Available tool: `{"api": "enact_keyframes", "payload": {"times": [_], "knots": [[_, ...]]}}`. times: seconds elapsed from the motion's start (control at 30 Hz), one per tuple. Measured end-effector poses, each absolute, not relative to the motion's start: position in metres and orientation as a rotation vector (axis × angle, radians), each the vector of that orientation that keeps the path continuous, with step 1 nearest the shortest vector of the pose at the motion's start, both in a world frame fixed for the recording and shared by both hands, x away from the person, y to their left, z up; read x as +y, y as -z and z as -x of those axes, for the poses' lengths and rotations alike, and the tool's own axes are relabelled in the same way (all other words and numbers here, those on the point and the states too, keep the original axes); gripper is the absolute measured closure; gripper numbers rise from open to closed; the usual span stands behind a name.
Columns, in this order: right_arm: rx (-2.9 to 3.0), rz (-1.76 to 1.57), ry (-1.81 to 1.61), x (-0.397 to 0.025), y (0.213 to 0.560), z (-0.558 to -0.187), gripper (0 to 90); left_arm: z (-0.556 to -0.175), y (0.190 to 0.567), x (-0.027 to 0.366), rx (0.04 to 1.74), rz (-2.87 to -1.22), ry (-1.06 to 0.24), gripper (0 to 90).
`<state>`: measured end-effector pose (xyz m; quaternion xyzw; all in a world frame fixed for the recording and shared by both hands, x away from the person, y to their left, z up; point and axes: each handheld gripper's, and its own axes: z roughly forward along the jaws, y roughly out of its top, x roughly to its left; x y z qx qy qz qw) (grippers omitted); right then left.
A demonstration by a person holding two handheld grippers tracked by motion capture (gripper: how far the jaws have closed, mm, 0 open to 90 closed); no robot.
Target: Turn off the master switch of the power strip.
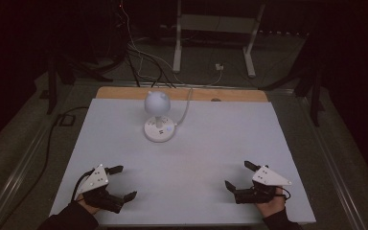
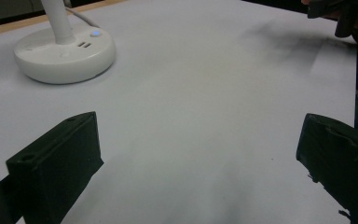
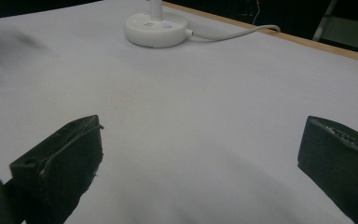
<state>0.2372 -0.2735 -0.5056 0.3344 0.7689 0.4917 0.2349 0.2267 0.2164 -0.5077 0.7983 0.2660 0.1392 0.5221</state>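
Observation:
A small white desk lamp (image 1: 156,103) with a round head stands on a round white base (image 1: 159,130) toward the back middle of the white table (image 1: 182,158). Its base (image 2: 65,56) has a lit blue button and two ports, and shows again as the base (image 3: 156,29) in the right gripper view. My left gripper (image 1: 123,182) rests near the front left edge, jaws wide apart and empty. My right gripper (image 1: 238,176) rests near the front right edge, also open with nothing between its jaws. Both point toward the table's middle.
A white cable (image 1: 186,109) runs from the lamp base over the table's wooden back edge (image 1: 182,93). Behind the table stand a white metal frame (image 1: 215,33) and loose cables on the dark floor. A black cable (image 1: 48,143) lies along the left side.

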Motion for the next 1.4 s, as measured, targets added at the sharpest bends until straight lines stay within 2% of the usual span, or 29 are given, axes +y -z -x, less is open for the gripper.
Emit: {"api": "enact_keyframes", "payload": {"times": [0.9,1.4], "knots": [[2.093,-0.893,-1.330,-0.273,0.501,-0.235,0.0,-0.227,0.506,0.214,0.635,-1.923,-0.325,0.4],[2.074,-0.901,-1.345,-0.273,0.499,-0.234,0.0,-0.227,0.490,0.204,0.614,-1.921,-0.305,0.4]]}}
